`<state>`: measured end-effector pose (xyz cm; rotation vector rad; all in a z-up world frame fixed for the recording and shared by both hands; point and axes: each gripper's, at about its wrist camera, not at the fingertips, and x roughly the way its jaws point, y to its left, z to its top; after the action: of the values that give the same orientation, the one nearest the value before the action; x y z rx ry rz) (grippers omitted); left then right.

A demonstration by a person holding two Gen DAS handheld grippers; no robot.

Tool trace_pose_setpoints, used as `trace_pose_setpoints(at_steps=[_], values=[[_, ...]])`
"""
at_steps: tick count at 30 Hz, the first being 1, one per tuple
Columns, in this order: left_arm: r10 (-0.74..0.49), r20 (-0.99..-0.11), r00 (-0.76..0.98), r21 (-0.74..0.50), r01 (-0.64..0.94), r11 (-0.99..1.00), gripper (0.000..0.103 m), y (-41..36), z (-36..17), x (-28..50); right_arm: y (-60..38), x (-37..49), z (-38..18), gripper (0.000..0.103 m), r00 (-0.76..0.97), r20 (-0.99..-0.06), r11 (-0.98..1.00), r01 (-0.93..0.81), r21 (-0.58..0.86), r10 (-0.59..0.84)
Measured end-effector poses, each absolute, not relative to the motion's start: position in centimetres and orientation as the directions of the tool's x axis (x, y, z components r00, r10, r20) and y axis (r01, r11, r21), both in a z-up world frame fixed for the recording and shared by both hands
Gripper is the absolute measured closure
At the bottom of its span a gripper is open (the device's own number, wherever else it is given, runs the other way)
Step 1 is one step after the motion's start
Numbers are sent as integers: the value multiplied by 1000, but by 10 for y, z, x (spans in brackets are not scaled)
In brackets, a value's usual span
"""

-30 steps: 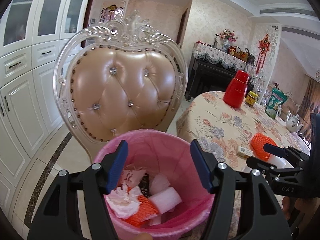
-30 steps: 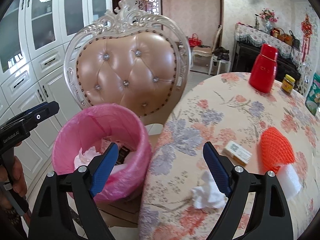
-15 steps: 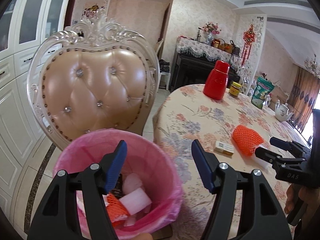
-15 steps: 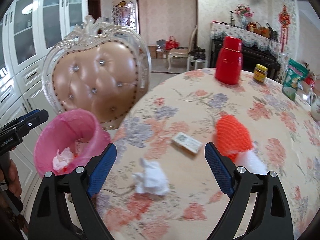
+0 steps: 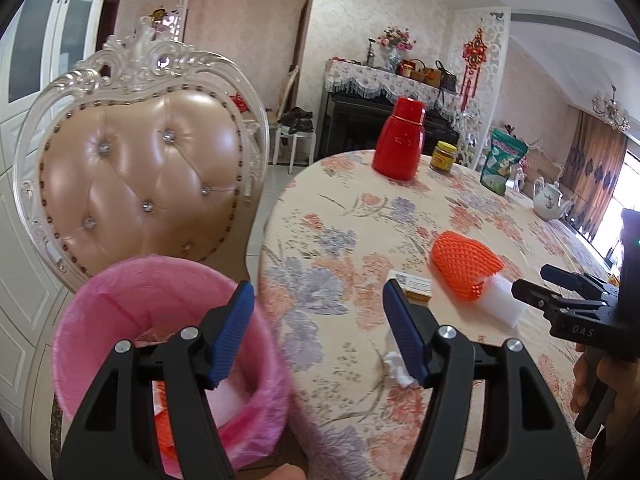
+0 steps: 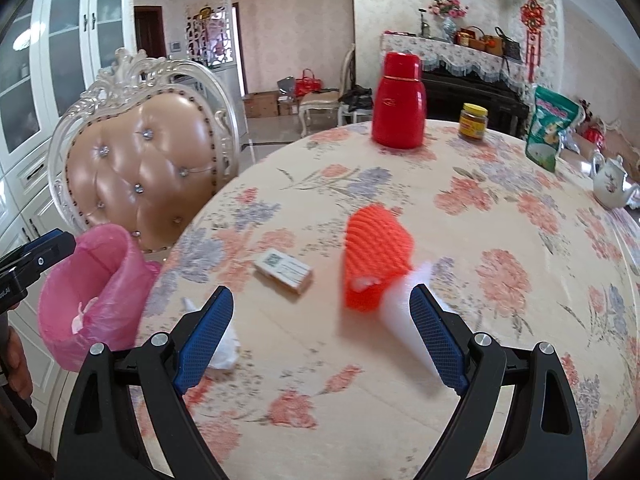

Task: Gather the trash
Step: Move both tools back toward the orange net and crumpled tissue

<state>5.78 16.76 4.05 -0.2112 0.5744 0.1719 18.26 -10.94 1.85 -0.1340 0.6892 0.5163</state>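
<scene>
A pink-lined trash bin (image 5: 132, 320) (image 6: 88, 292) stands beside the table's left edge with trash inside. On the floral table (image 6: 400, 360) lie an orange foam net (image 6: 374, 256) (image 5: 464, 264) over a white foam sleeve (image 6: 404, 312), a small card box (image 6: 284, 270) (image 5: 414, 286) and a crumpled white tissue (image 6: 222, 350) (image 5: 396, 364). My left gripper (image 5: 318, 332) is open and empty, above the gap between bin and table. My right gripper (image 6: 320, 336) is open and empty above the table, just in front of the net; it also shows in the left wrist view (image 5: 560, 292).
A tufted beige chair (image 5: 140, 176) stands behind the bin. A red flask (image 6: 400, 100), a jar (image 6: 474, 122), a green bag (image 6: 552, 132) and a white teapot (image 6: 612, 184) stand on the far side of the table. White cabinets line the left wall.
Both grippers have swung right, from over the bin toward the table. The right gripper has come over the table toward the net and tissue. Both stay open and empty.
</scene>
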Motion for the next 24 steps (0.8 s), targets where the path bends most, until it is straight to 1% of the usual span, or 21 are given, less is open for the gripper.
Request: trace_pose_setpoints(at_steps=[7, 15, 24], values=[[67, -584, 809, -137, -180, 974, 38, 140, 28, 81, -134, 202, 5, 18, 658, -647, 888, -456, 65, 385], [37, -595, 803, -127, -139, 982, 38, 113, 23, 107, -152, 224, -14, 18, 650, -670, 903, -423, 72, 358], [-7, -603, 798, -145, -101, 984, 38, 94, 16, 136, -156, 243, -37, 18, 635, -704, 908, -419, 32, 318]])
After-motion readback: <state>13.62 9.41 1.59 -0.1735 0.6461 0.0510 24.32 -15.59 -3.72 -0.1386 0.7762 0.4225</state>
